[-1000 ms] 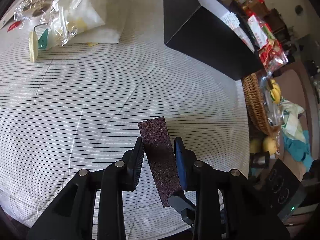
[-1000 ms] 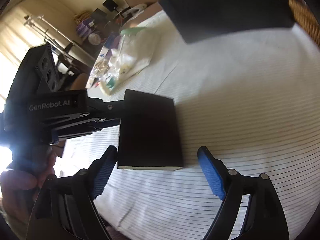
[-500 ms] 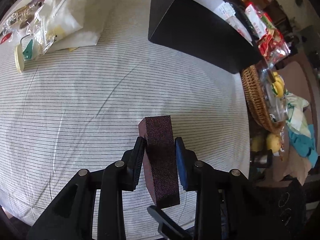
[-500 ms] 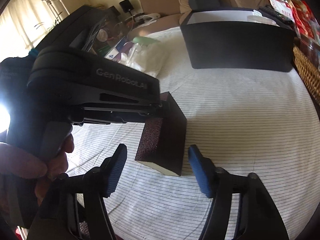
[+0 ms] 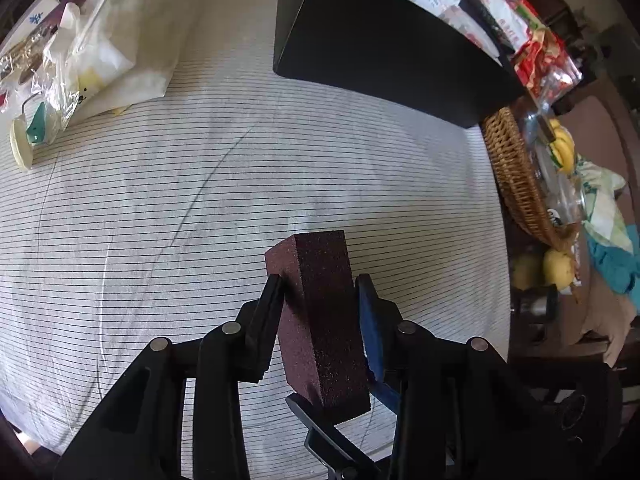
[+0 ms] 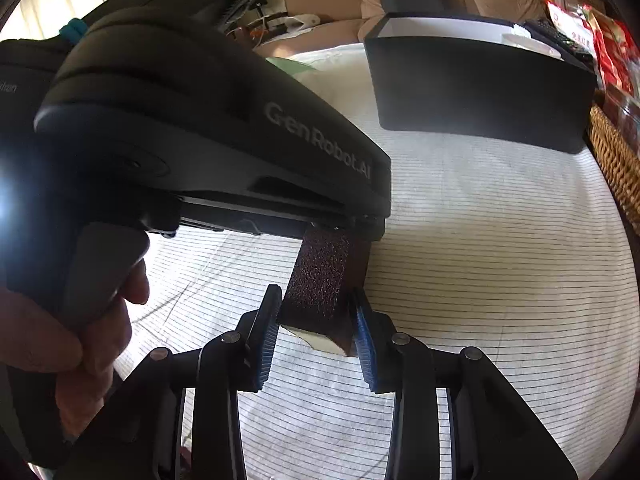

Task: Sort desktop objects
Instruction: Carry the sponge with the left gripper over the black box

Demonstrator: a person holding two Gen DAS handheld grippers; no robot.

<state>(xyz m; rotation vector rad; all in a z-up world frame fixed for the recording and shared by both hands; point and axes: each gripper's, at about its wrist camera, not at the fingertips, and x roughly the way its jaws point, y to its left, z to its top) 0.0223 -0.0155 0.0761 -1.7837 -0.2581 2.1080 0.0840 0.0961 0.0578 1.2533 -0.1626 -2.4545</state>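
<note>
Passing the sanding block (image 5: 320,320) from one pair of tongs to the other, by the look of it: a hand-over partway through the sorting.

Left tongs (image 5: 318,312): jaws easing apart around the upper part of the block, left pad seemingly still on its side, right blue pad just beside its other face with a sliver of gap; grip loosening, not yet let go.

Right tongs (image 6: 314,316): jaws closing on the lower end of the same block (image 6: 320,292), pads touching or very nearly touching its two gritty faces, pale foam end showing between them. Not sure from this view whether pressing firmly yet.

Block held in the air above the striped tabletop (image 5: 160,200), tilted, long axis running from the left tongs above down to the right tongs below; a hand (image 6: 72,344) on the left tool's handle at the near left.

Next move, as a judgement: needs the right pads seated squarely and tight before the left ones clear, otherwise a slip or a twist of the block. Then likely carried far and right to the black box (image 6: 480,88), open at the top, well apart from the tongs.

Farther out: plastic bags (image 5: 92,48) at the far left, wicker basket (image 5: 516,184) off the right edge.
</note>
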